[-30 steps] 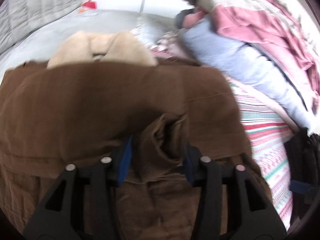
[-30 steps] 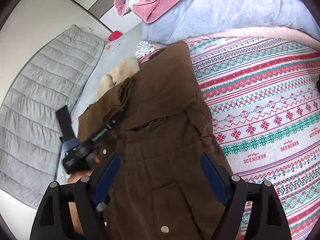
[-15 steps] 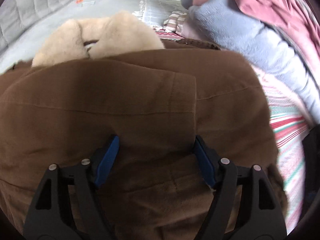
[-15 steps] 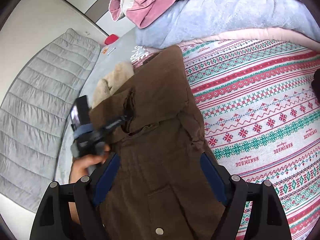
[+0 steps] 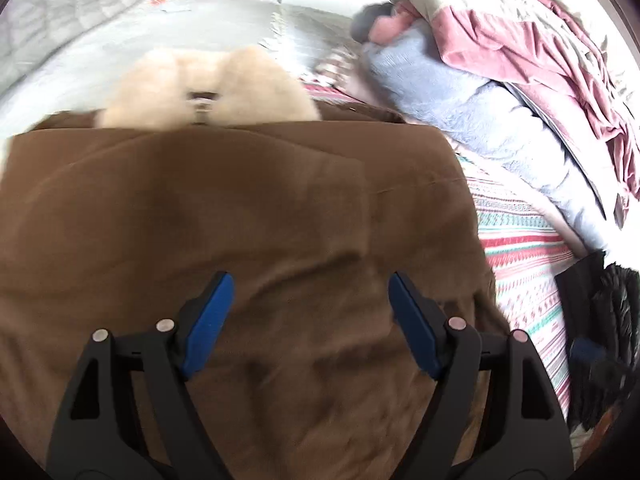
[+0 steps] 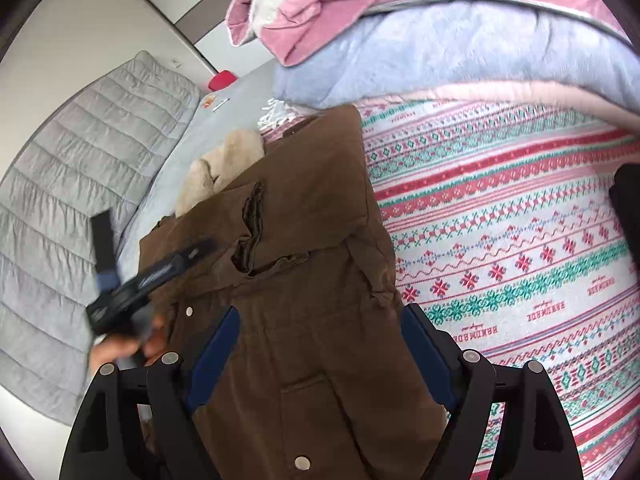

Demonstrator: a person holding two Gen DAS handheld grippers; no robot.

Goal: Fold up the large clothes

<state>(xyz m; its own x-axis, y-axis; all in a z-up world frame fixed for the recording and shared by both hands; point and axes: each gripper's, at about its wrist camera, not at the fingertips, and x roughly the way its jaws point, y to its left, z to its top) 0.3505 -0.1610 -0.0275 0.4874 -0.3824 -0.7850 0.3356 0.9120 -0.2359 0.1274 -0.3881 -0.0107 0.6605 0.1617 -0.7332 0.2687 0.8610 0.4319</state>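
A brown corduroy jacket [image 5: 240, 220] with a cream fleece collar [image 5: 208, 88] lies on the bed, its sleeve folded across the body. My left gripper [image 5: 310, 316] is open and empty, hovering just over the jacket's middle. In the right wrist view the jacket [image 6: 304, 280] lies lengthwise, collar [image 6: 224, 168] at the far end, snap buttons near me. My right gripper [image 6: 316, 354] is open and empty above the jacket's lower part. The left gripper [image 6: 152, 276] shows there too, held by a hand at the jacket's left edge.
A patterned red, green and white blanket [image 6: 500, 240] covers the bed to the right. Piled blue and pink bedding [image 6: 440, 40] lies at the far right. A grey quilted headboard [image 6: 72, 200] runs along the left. Dark clothing [image 5: 600, 340] lies at the right edge.
My left gripper has let go of the bunched sleeve cloth, opened wide and drawn back from the jacket. The right gripper stays open and has hardly moved.
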